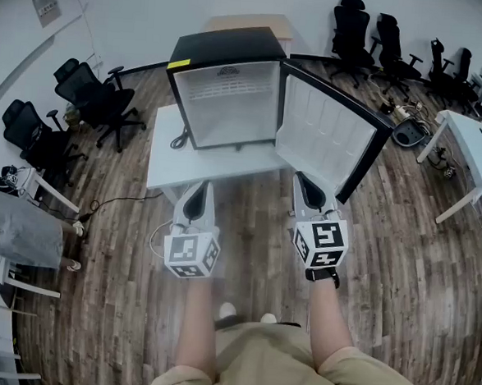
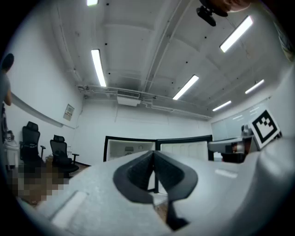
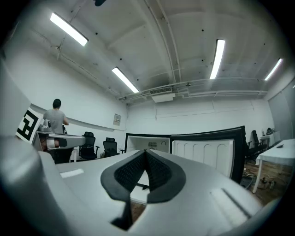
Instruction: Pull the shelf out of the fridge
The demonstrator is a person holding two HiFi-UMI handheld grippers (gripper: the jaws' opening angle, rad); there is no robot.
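A small black fridge point(image 1: 225, 96) stands on a low white table point(image 1: 165, 162), and its door point(image 1: 327, 136) is swung open to the right. The inside looks white, and I cannot make out a shelf in it from here. My left gripper point(image 1: 197, 186) hovers in front of the table's near edge, shut and empty. My right gripper point(image 1: 306, 184) hangs level with it near the foot of the open door, also shut with nothing in it. The left gripper view shows the fridge point(image 2: 129, 150) straight ahead past the closed tips of the left gripper point(image 2: 154, 154). In the right gripper view the right gripper point(image 3: 145, 153) points at the fridge point(image 3: 147, 144) and its door point(image 3: 207, 152).
Black office chairs point(image 1: 91, 95) stand to the left of the fridge, with more chairs point(image 1: 375, 36) at the back right. A white desk point(image 1: 475, 146) is on the right. A person point(image 3: 56, 120) stands at the far left. A cable point(image 1: 121, 197) lies on the wooden floor.
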